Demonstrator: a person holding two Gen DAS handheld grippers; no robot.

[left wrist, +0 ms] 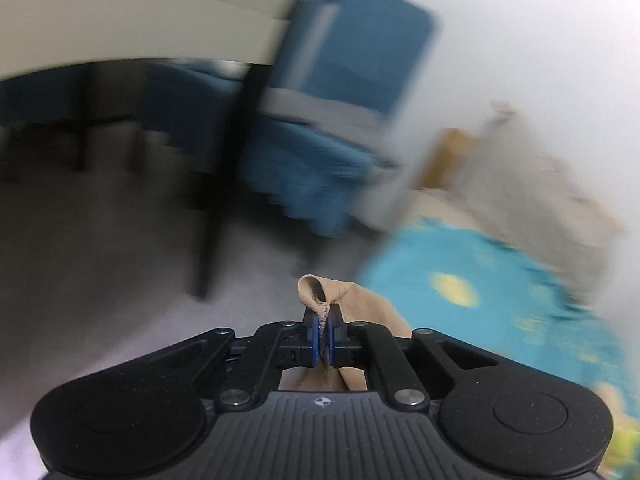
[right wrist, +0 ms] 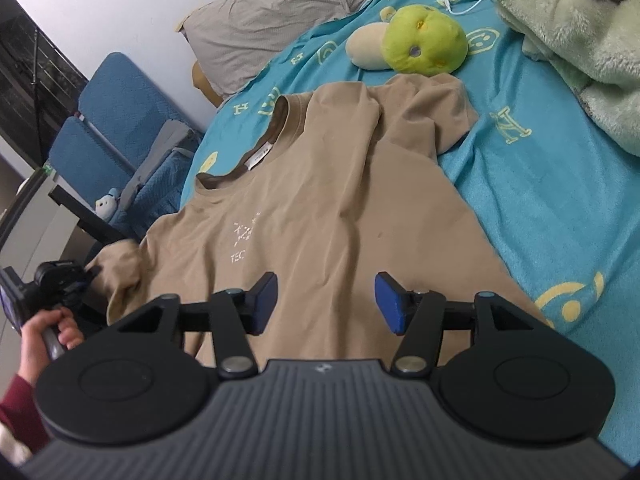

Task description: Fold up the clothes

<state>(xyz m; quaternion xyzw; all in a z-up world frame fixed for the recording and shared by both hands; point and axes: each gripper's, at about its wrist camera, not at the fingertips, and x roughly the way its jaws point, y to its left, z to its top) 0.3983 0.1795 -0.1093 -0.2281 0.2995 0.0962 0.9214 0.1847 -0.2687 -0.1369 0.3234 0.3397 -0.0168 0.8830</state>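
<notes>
A tan T-shirt (right wrist: 320, 184) lies face up on the turquoise bed sheet (right wrist: 540, 184), collar toward the far left, white print on its chest. My right gripper (right wrist: 326, 300) is open and empty, hovering just above the shirt's lower body. My left gripper (left wrist: 327, 320) is shut on the hem of the shirt's left sleeve (left wrist: 316, 292); a fold of tan cloth sticks up between the blue pads. It also shows in the right wrist view (right wrist: 86, 274), at the sleeve (right wrist: 120, 264) off the bed's left edge. The left wrist view is motion-blurred.
A green and cream plush toy (right wrist: 416, 38) lies just beyond the shirt's right sleeve. A fluffy green blanket (right wrist: 568, 40) is heaped at the right. A grey pillow (right wrist: 276, 12) sits at the headboard. Blue chairs (right wrist: 116, 120) and a dark-legged table (left wrist: 224, 152) stand beside the bed.
</notes>
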